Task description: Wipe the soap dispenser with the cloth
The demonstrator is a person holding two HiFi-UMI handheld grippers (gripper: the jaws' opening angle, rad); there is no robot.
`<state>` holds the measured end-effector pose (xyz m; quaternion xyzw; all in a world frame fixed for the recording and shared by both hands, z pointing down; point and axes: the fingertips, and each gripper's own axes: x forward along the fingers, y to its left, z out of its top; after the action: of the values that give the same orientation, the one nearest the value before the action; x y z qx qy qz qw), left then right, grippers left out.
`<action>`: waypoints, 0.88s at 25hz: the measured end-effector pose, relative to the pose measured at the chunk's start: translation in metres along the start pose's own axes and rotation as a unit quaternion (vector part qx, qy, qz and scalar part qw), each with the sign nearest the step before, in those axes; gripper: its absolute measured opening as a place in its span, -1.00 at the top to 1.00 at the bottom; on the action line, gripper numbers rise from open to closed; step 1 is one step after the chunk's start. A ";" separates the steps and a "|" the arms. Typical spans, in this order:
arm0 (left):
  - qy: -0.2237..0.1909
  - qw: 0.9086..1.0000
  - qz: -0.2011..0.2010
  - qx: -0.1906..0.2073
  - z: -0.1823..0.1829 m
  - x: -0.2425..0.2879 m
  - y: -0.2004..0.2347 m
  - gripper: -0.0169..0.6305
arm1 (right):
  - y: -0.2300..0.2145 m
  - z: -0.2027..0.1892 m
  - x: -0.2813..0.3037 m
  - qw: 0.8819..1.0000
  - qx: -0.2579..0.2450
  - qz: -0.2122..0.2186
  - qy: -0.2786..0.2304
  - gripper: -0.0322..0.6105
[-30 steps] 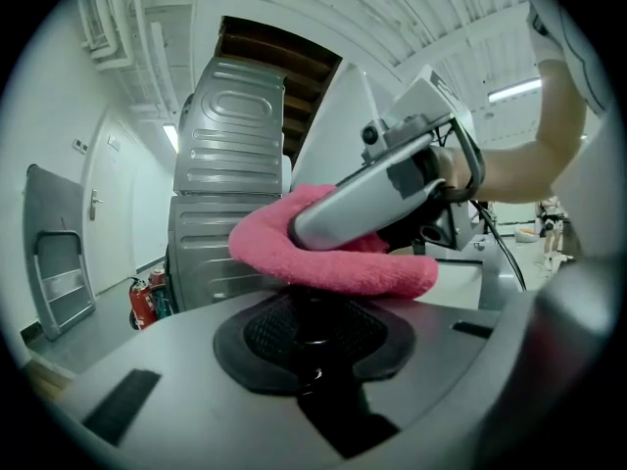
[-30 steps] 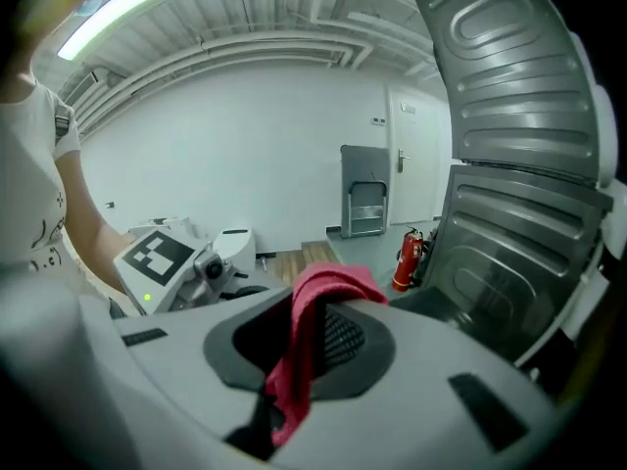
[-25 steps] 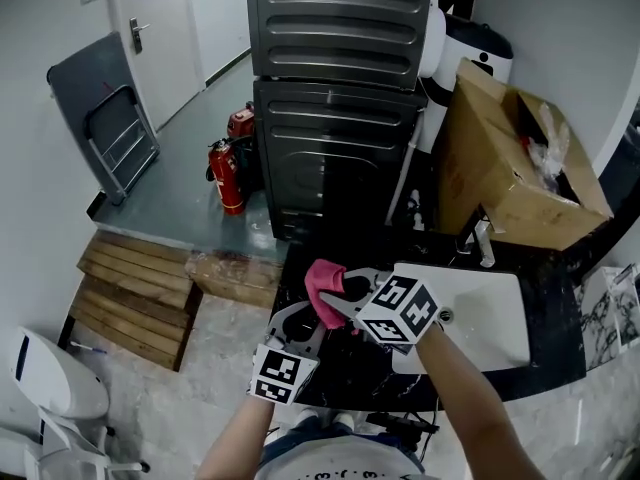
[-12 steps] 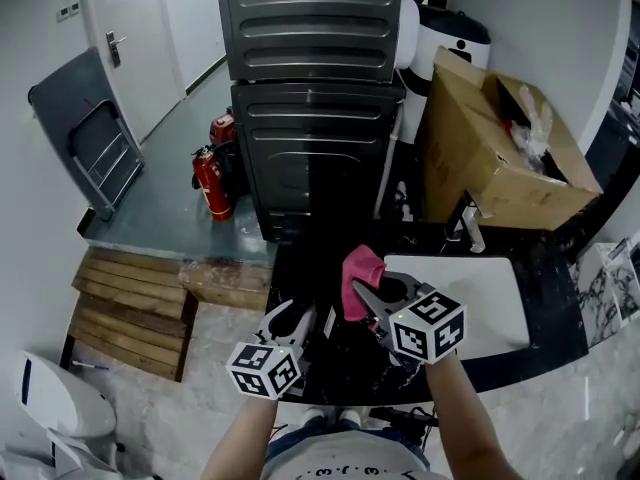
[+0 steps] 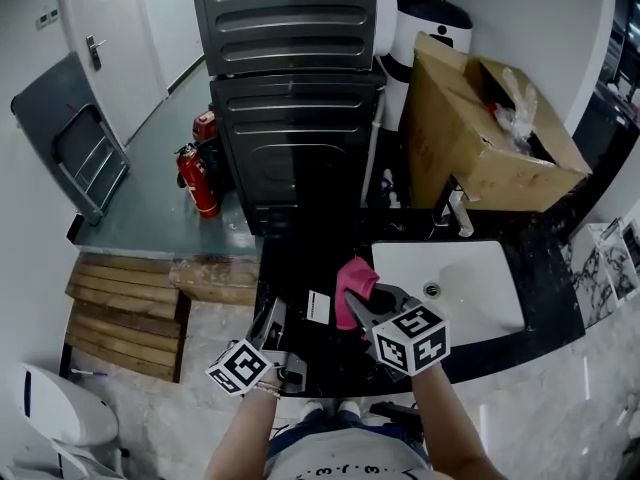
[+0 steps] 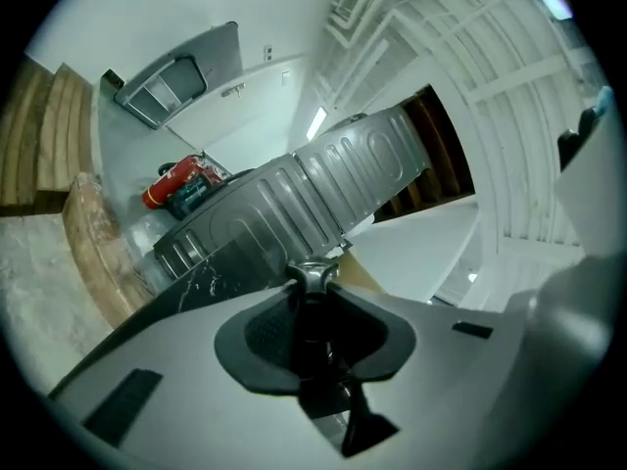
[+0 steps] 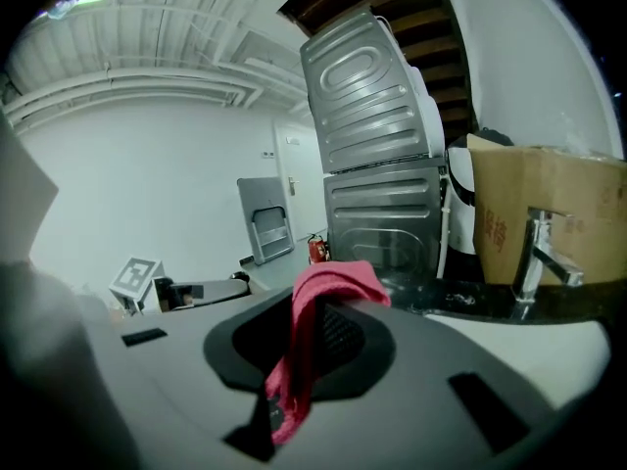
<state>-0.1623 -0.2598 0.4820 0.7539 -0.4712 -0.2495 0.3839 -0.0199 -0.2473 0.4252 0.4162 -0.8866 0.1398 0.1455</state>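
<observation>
A: The left gripper (image 6: 313, 300) has its jaws closed narrow on the soap dispenser (image 6: 312, 273). It is a dark body with a silvery pump head, and the pads press on it from both sides.

B: In the head view I cannot find it. The thing is too dark against the black counter (image 5: 300, 258).

A: Yes, only the left gripper view shows it. Whether its base stands on the counter, I cannot tell.

B: And the cloth (image 5: 352, 280)?

A: It is pink, and the right gripper (image 5: 362, 304) pinches it with the jaws nearly together. The right gripper view shows more: the cloth folds over the fingertips and hangs down between the jaws. That view also catches the marker cube (image 7: 134, 274) of the left gripper, far to its left.

B: So cloth and dispenser are apart?

A: Near, side by side, not touching.

B: What about the room?

A: A white basin (image 5: 480, 298) is set in the counter, with a tap (image 5: 458, 213) behind it and a white card (image 5: 318, 306) lying to its left. Behind are a cardboard box (image 5: 470, 138) and two grey machines (image 5: 290, 88), one stacked on the other. A red fire extinguisher (image 5: 193, 180) stands beside them on the grey floor (image 5: 150, 208). Wooden slats (image 5: 125, 313) lie lower left.
</observation>
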 end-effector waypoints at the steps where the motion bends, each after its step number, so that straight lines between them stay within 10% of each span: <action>1: 0.001 1.000 0.001 0.007 0.000 0.000 -0.001 0.66 | 0.004 -0.002 0.006 1.000 -0.003 0.005 0.003 0.75; 17: 0.032 0.996 0.005 0.082 -0.003 0.001 -0.009 0.64 | -0.018 -0.061 0.049 0.995 0.036 -0.014 0.097 0.75; 22: 0.039 0.994 0.009 0.099 -0.004 0.001 -0.011 0.64 | -0.003 -0.032 0.033 0.998 0.055 -0.003 0.037 0.75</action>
<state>-0.1527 -0.2567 0.4753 0.7929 -0.4851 -0.1688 0.3278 -0.0331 -0.2607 0.4678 0.4207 -0.8703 0.2031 0.1559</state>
